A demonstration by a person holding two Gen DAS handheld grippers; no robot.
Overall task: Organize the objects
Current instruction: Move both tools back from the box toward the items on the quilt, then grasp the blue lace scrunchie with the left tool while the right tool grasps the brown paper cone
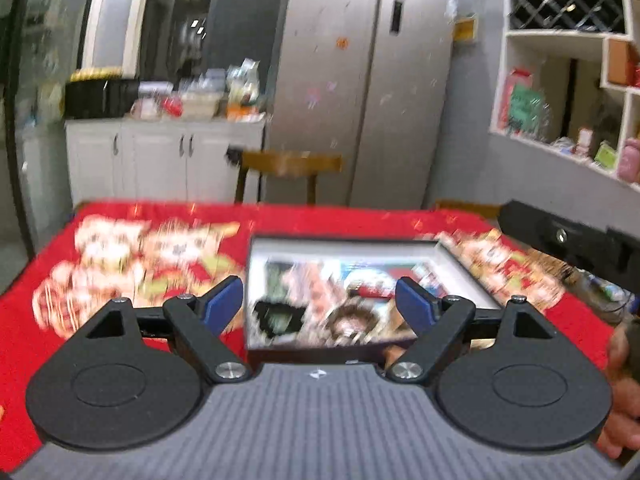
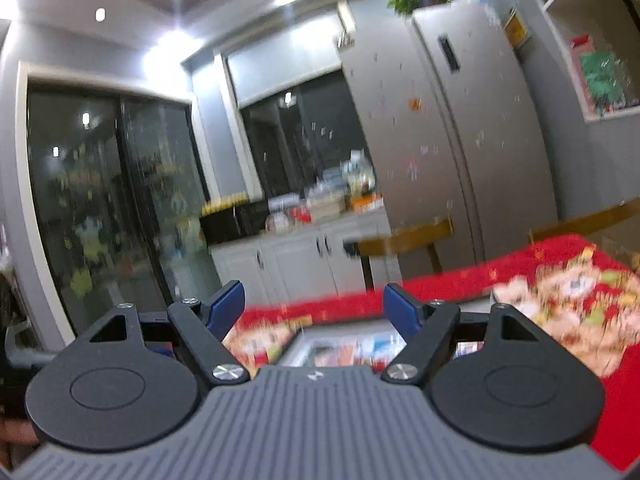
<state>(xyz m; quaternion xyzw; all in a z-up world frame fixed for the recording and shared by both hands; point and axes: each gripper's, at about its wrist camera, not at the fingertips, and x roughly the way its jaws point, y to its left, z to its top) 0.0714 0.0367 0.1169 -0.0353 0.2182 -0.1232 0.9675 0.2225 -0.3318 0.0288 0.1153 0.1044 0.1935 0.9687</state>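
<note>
Far left of the left wrist view: bare red patterned cloth (image 1: 120, 272) over the tabletop (image 1: 24, 308), probably laid to give a soft, non-slip working surface. Nothing loose visible on that stretch.

Toward the middle: left gripper (image 1: 319, 300), spread wide and holding nothing, poised above the near edge of a shallow open box (image 1: 468, 276). Likely held high and open like this to look down over the contents before choosing one. Inside the box, a jumble of small objects (image 1: 340, 300), too blurred to name singly; some dark, some brightly printed. Apparently gathered in the box to be sorted out of it or tidied within it; cannot tell which.

Further right: the other tool's black body (image 1: 568, 240) jutting in over the box's far right corner, raised clear of the cloth, and a hand (image 1: 620, 384) at the frame edge.

In the right wrist view: right gripper (image 2: 314, 304), also spread and empty, tilted up toward the room, only the box's pale rim (image 2: 300, 340) showing beneath it. Seemingly parked aloft to leave the box free. Task judged at its start.
</note>
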